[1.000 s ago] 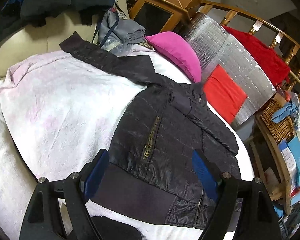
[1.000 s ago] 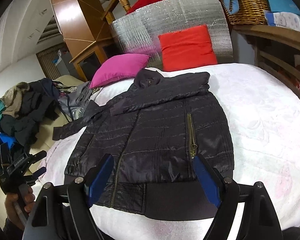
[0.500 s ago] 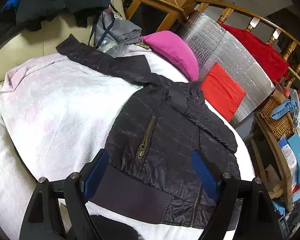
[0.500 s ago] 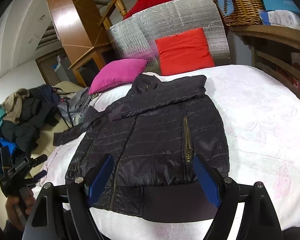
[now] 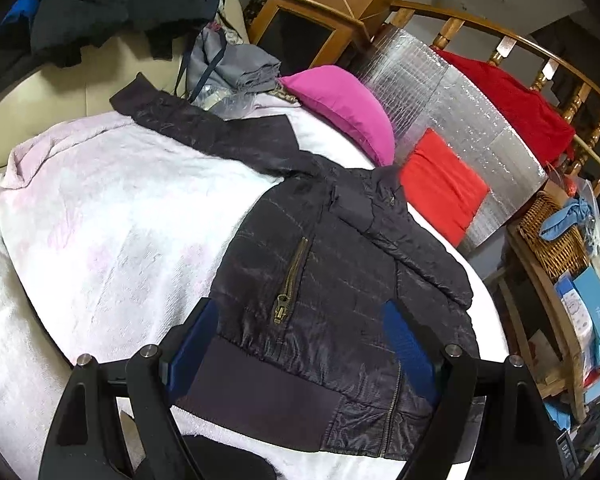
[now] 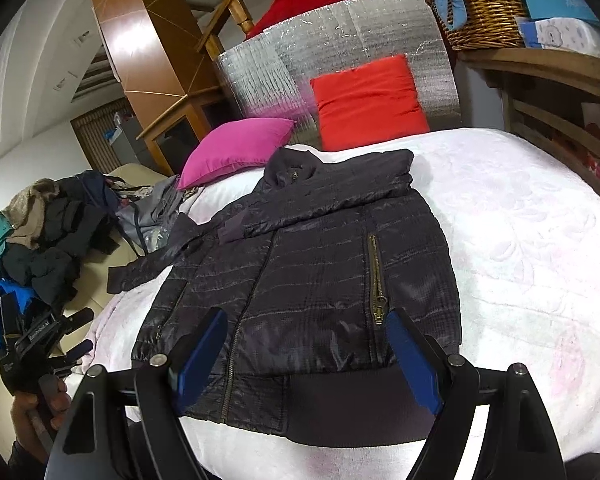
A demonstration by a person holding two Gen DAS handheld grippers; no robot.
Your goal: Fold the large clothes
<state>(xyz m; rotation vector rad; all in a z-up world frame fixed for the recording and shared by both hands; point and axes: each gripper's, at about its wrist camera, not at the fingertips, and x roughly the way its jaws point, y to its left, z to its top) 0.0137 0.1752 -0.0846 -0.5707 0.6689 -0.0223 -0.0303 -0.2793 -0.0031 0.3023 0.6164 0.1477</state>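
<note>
A black quilted jacket (image 5: 332, 280) (image 6: 300, 264) lies face up on a white and pink blanket (image 5: 100, 220) (image 6: 520, 220). One sleeve (image 5: 204, 136) (image 6: 148, 264) stretches out toward the pile of clothes. The other sleeve (image 6: 332, 196) is folded across the chest. My left gripper (image 5: 300, 344) hovers open above the hem, its blue pads apart and empty. It also shows at the left edge of the right wrist view as a gripper (image 6: 82, 330) held in a hand (image 6: 32, 404). My right gripper (image 6: 306, 356) stands open above the hem, holding nothing.
A pink pillow (image 5: 340, 104) and a red pillow (image 6: 368, 100) lean on a silver sheet (image 5: 440, 100) at the bed's head. A pile of clothes (image 6: 40, 232) sits on a cream sofa. A wicker basket (image 5: 552, 236) and boxes fill wooden shelves (image 6: 540, 72) beside the bed.
</note>
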